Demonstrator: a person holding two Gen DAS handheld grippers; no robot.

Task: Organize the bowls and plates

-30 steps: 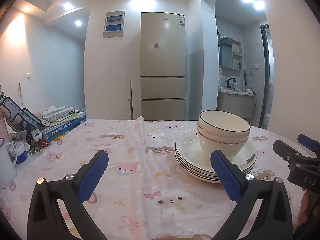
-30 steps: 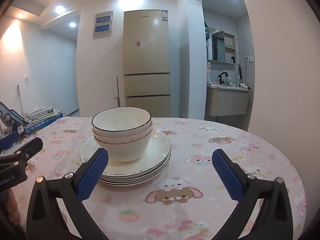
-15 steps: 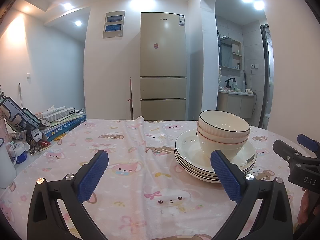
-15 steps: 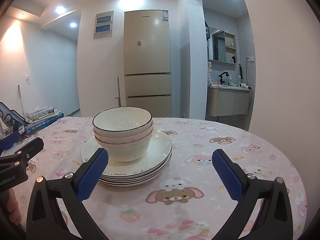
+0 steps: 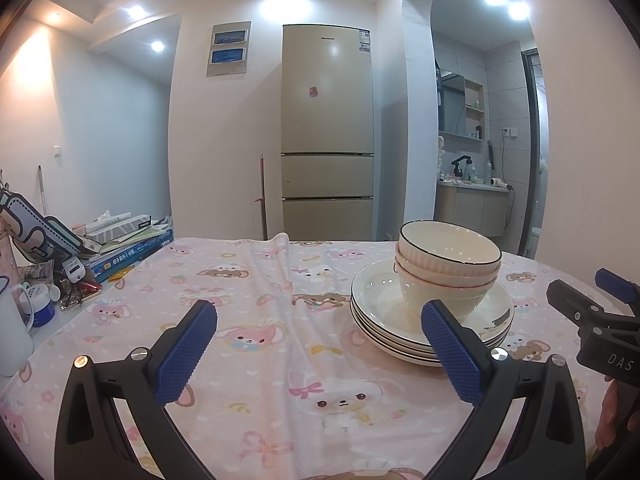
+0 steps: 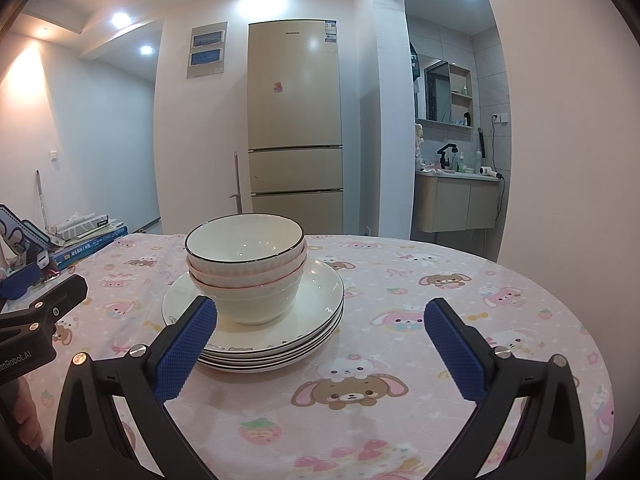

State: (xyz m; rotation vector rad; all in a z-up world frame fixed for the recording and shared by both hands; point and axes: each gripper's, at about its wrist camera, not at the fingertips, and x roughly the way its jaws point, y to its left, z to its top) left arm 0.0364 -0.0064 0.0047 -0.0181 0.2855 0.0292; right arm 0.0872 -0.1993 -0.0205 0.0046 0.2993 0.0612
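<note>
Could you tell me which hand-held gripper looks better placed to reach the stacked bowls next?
Probably the right hand-held gripper: the stacked bowls sit nearer its open jaws' centre, while they lie off to the left hand-held gripper's right side.

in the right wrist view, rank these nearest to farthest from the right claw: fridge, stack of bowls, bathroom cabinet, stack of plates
From the right claw:
1. Stack of plates, on the table just ahead, left of centre.
2. Stack of bowls, sitting on the plates, slightly further back.
3. Fridge and bathroom cabinet: both well beyond the table; too close to call.

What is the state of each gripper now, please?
Left gripper: open, holding nothing.
Right gripper: open, holding nothing.
</note>
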